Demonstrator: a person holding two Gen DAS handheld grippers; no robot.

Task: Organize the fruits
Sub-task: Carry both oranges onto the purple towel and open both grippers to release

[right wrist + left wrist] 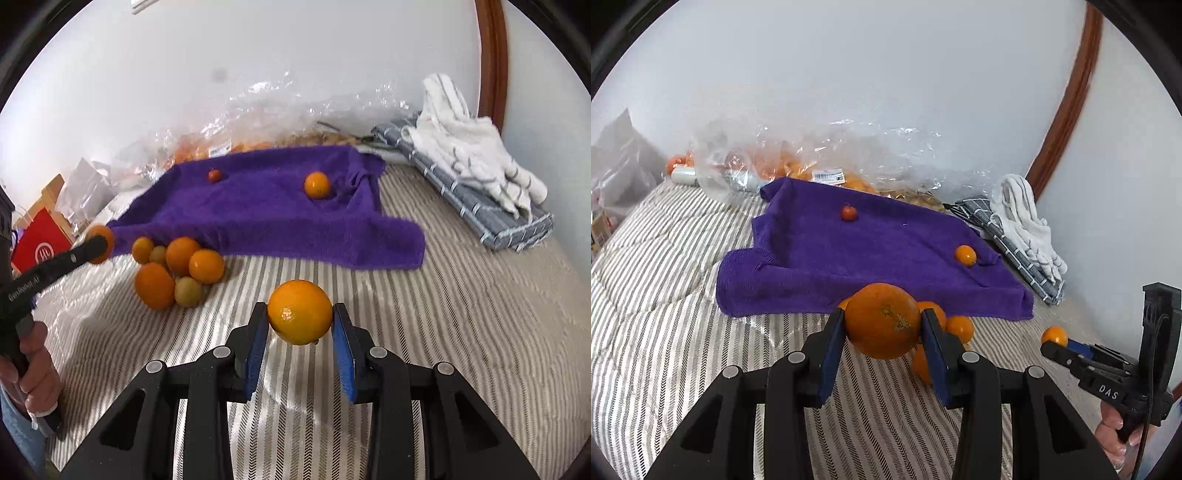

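Surface: a bed with a grey-and-white striped quilt point(461, 295), filling the lower half of both views. A plain white wall point(868, 74) runs behind it, with a curved brown wooden trim point(1071, 96) at upper right.

A purple towel point(871, 258) lies spread at frame centre, one edge folded over. On it rest a small red fruit point(849, 213) and a small orange point(965, 255), well apart. Behind the towel, against the wall, sit clear plastic bags point(820, 155) holding more orange fruit. To the right lie a folded blue-grey cloth point(480, 210) and a white striped towel point(472, 147) on top of it. A red box point(40, 243) shows at the left edge of the right wrist view.

A cluster of loose oranges point(177, 269) sits on the quilt just beside the towel's near edge.

Left hand-held gripper point(882, 325): jaws closed against a large orange point(882, 319), raised above the cluster.

Right hand-held gripper point(300, 317): a smaller orange point(300, 312) sits between its blue pads; a slight gap shows at the right pad, so I cannot tell whether the grip is firm.
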